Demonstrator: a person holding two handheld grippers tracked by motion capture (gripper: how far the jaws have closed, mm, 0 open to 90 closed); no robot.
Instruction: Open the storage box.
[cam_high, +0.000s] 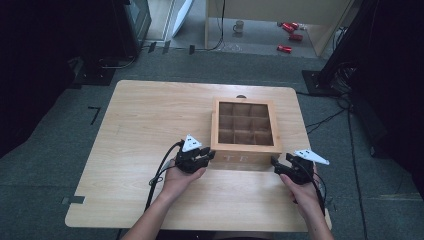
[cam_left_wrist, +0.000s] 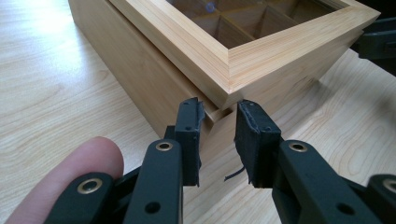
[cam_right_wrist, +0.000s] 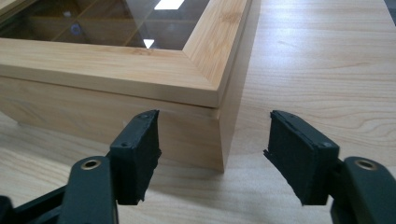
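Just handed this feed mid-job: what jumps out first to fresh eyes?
The wooden box with a glass-windowed lid, showing a grid of compartments, stands right of centre on the table. The left gripper sits at its near left corner, jaws slightly apart around the lid's corner edge. The right gripper waits open at the near right corner, not touching.

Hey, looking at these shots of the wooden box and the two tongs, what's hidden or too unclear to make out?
- Lettering on the front of the wooden box: high view, too small and partly cut off by the lid's rim.
- Contents of the compartments: glare on the glass lid in the right gripper view; dark and small in the high view.
- Red items on the floor: high view, too small to identify.
- Box's far side: hidden by the box itself.
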